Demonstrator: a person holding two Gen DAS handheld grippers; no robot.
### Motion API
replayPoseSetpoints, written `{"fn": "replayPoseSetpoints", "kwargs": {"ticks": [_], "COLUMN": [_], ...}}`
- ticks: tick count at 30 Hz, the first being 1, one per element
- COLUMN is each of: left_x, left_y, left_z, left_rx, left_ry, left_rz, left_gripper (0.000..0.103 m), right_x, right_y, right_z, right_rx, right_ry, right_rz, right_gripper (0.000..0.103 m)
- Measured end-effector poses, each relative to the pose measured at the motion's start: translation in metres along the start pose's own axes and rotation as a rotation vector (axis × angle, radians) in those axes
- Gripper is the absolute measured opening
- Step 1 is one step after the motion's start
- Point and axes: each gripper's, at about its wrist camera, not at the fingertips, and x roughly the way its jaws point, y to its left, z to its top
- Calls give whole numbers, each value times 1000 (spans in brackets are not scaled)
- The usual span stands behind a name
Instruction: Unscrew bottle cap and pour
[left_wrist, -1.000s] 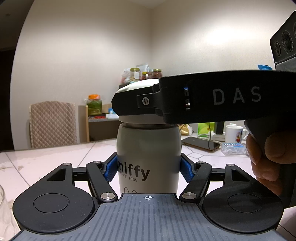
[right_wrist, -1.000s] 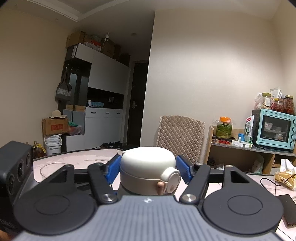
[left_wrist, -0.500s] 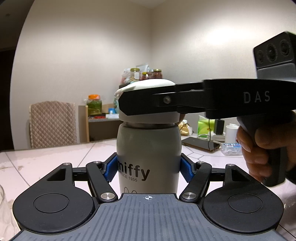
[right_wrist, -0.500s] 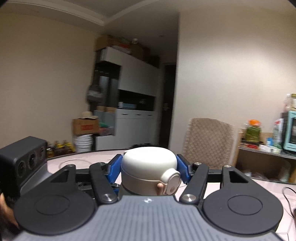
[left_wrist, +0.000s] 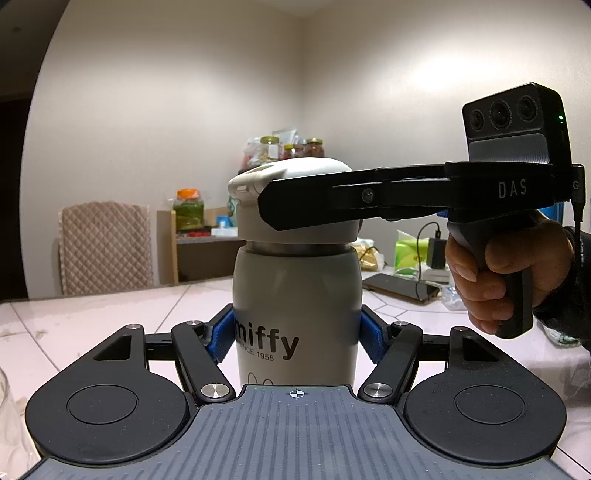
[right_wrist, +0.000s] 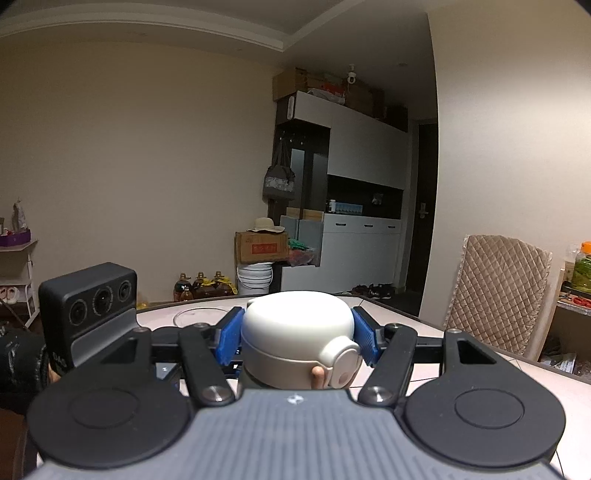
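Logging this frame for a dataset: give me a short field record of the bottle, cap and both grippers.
bottle: upright on table, "miffy" print
cap: on the bottle, metal neck band showing below it
left hand-held gripper: shut on bottle body
right hand-held gripper: shut on cap
nearby: phone, chair

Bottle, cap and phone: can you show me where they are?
bottle (left_wrist: 295, 295), left wrist view, on its grey body above the word miffy
cap (right_wrist: 295, 325), right wrist view, on its white domed top
phone (left_wrist: 397, 286), left wrist view, on its dark screen
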Motion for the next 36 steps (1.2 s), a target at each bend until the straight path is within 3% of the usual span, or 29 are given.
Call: {"fn": "replayPoseSetpoints", "kwargs": {"ticks": [1,3,6,9,12,19,36], "left_x": [-2,-2,-13,31,11,17,18], "left_y": [0,0,-7,9,-1,-2,-1], "left_z": [-1,-1,-1,-2,-3,-3,-2], "left_rx": [0,-1,-1,7,1,1,1], "left_ry": [0,0,1,0,1,0,1], "left_rz": [0,-1,0,2,0,0,0], "left_gripper": [72,72,72,72,72,72,72], "right_x": [0,1,0,-2,-3,5,35], "right_y": [1,7,18,31,44,61,78], "right_z": [1,2,4,9,12,8,-8], "right_rx": [2,22,45,60,88,140,137], "right_ry": [0,10,1,-9,-27,-46,-4], "right_rz": [-6,-38,-87,-193,-301,-488,-612], "right_gripper": [67,83,83,83,83,83,83]}}
